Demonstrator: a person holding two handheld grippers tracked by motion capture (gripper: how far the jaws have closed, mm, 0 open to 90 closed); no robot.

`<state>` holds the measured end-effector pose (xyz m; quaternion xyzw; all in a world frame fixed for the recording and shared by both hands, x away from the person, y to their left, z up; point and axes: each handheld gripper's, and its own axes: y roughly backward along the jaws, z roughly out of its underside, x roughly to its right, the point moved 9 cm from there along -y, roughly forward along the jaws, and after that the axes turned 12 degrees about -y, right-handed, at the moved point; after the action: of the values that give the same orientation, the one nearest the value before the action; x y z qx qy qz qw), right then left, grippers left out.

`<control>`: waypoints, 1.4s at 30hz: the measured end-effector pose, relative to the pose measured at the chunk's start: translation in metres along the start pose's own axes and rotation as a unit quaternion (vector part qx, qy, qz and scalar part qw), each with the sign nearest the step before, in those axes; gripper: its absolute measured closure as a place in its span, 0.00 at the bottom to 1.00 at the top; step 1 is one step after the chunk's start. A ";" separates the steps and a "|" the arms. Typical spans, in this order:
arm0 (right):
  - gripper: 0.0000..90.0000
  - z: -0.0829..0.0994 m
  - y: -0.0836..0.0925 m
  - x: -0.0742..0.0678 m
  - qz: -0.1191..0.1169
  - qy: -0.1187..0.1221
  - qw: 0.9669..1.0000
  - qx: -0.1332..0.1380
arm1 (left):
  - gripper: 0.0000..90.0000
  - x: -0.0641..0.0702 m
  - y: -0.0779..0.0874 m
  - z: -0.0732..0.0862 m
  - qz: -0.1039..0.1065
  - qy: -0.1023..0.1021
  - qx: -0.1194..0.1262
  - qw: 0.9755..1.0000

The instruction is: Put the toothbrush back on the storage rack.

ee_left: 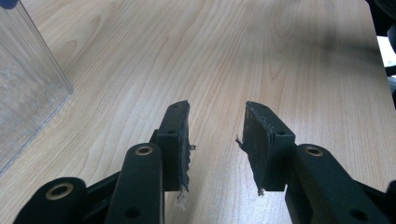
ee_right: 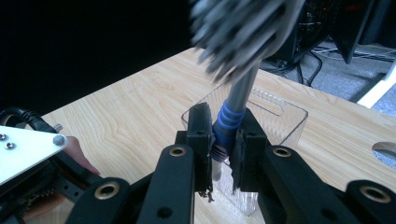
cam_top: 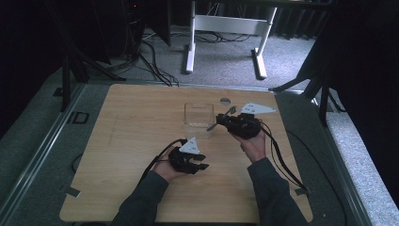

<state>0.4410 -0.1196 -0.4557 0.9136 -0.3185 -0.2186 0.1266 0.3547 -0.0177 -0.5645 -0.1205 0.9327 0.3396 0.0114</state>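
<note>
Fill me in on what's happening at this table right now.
A person works two handheld grippers over a wooden table. The right gripper is clamped on a brush with a blue-ringed handle, its bristled head sticking up, held just over a clear plastic box. The left gripper hangs nearer the person with its jaws apart and nothing between them.

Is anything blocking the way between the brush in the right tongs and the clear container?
Nothing visible does. The right tongs grip the brush by its blue collar directly above the clear container, whose open top is unobstructed.
</note>
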 end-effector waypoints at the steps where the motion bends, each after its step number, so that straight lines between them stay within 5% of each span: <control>1: 0.88 0.000 0.000 0.000 0.000 -0.001 1.000 0.001 | 0.68 0.000 0.000 0.000 0.001 0.001 0.001 1.000; 20: 0.88 -0.015 -0.003 0.005 0.005 -0.003 1.000 0.017 | 0.68 0.002 -0.002 -0.001 0.004 -0.003 0.000 1.000; 33: 0.88 -0.007 -0.036 0.028 0.033 -0.026 0.999 -0.018 | 0.68 0.002 -0.003 0.001 0.005 0.000 -0.002 1.000; 34: 0.86 -0.004 -0.039 0.029 0.030 -0.030 0.999 -0.028 | 0.68 0.002 -0.003 0.001 0.006 0.000 -0.001 1.000; 36: 0.59 0.002 -0.046 0.029 0.023 -0.027 0.998 -0.051 | 0.68 0.002 -0.003 0.001 0.005 0.000 -0.002 1.000; 39: 0.38 0.007 -0.047 0.029 0.029 -0.021 0.998 -0.054 | 0.67 0.002 -0.002 0.001 0.006 0.001 0.000 1.000; 42: 0.32 0.006 -0.043 0.030 0.028 -0.025 0.998 -0.045 | 0.67 0.002 -0.003 0.001 0.007 0.002 -0.001 1.000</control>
<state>0.4823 -0.1062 -0.4865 0.8920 -0.3367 -0.2519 0.1659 0.3529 -0.0193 -0.5675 -0.1152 0.9333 0.3400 0.0071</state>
